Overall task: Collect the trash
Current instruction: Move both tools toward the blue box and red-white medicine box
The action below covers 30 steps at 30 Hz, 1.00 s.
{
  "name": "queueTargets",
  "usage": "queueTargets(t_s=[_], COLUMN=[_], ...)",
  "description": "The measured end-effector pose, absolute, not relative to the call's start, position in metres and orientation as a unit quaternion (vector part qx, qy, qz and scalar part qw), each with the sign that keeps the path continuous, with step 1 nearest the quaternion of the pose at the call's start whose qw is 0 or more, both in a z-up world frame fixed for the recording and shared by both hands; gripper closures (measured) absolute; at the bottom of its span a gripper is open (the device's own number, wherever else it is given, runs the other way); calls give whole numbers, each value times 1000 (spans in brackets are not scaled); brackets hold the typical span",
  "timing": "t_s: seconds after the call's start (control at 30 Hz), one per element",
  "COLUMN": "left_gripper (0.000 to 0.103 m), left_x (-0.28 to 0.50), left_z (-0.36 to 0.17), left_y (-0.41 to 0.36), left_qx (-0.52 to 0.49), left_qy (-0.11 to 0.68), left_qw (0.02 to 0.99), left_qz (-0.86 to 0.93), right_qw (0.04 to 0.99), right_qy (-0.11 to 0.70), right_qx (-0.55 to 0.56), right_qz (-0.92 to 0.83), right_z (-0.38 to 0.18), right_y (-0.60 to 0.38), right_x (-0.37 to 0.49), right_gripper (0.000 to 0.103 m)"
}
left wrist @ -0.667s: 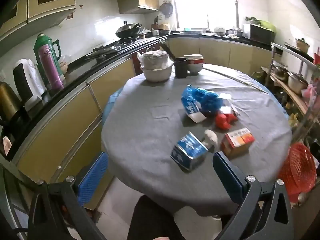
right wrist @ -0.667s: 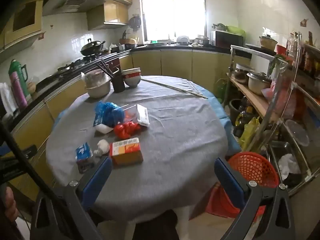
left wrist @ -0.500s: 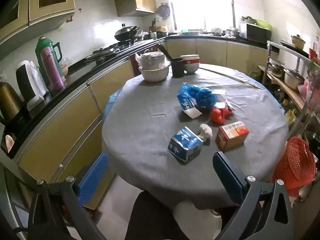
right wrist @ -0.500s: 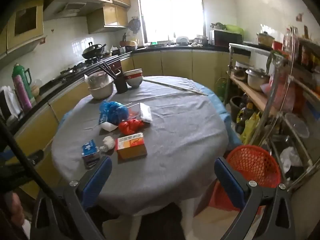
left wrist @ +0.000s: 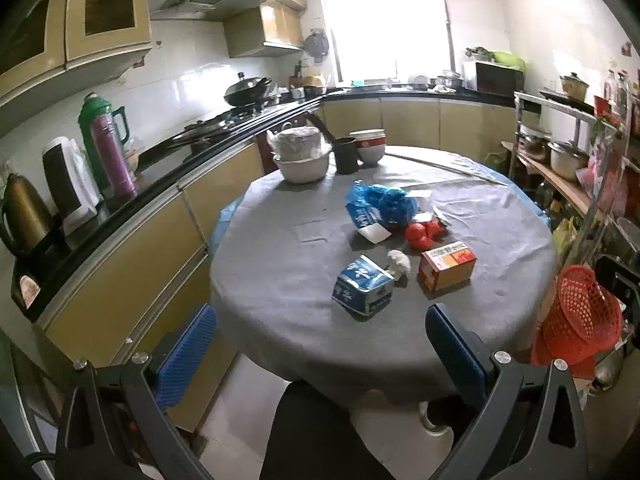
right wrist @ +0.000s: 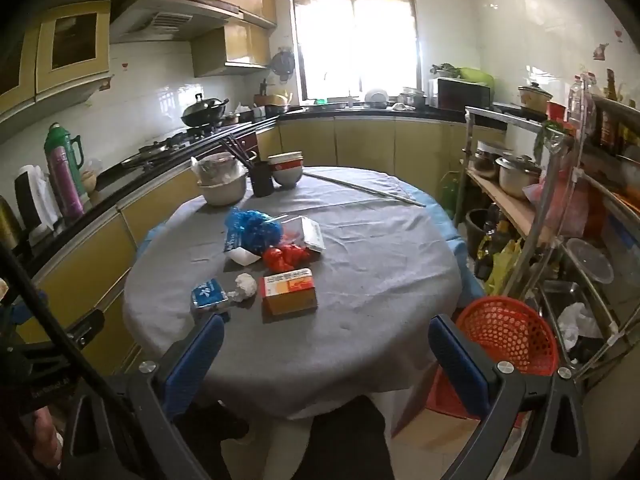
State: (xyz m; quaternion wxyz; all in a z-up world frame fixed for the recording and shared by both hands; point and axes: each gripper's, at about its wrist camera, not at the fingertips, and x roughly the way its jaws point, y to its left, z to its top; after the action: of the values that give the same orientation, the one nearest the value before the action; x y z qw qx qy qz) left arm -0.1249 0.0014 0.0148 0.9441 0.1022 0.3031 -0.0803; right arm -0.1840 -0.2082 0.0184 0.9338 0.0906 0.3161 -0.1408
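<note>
Trash sits in a loose cluster on round table (left wrist: 280, 280) w/ grey cloth, toward the near edge and left of centre in right-wrist view. Nearest the near edge: blue-white carton (left wrist: 362, 285) on its side, crumpled white wad (left wrist: 399, 264) touching or just beside it, orange box (left wrist: 447, 266) to the wad's right. Behind those, nearer table centre: red wrapper (left wrist: 422, 234), blue plastic bag (left wrist: 384, 204), white paper scrap (left wrist: 374, 233), clear lidded tray (right wrist: 313, 233).

Far edge of table: white basin (left wrist: 302, 164) w/ covered bowl inside, dark cup (left wrist: 346, 155), stacked bowls (left wrist: 370, 148).

Red mesh basket (right wrist: 506, 336) on floor just off table's right edge, by metal rack (right wrist: 560, 208).

Left gripper (left wrist: 320, 354) – jaws wide, nothing between, held short of near edge. Right gripper (right wrist: 326, 360) – jaws wide, empty, over near edge, tilted down toward the table.

Counter along left: green thermos (left wrist: 100, 128), purple flask (left wrist: 114, 160), kettle (left wrist: 24, 216).
</note>
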Motion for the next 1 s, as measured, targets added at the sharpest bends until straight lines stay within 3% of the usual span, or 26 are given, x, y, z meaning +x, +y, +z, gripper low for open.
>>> queueTargets(t_s=[1.0], left_gripper=[0], left_x=[-57], left_z=[-13], left_y=[77], left_qx=[49], left_qy=[360], left_qw=[930], left_qz=[52], right_qw=[927], right_qy=[365], right_qx=[76], right_qz=[-44], right_z=[-15], right_y=[-156], right_x=[-69], right_gripper=[0])
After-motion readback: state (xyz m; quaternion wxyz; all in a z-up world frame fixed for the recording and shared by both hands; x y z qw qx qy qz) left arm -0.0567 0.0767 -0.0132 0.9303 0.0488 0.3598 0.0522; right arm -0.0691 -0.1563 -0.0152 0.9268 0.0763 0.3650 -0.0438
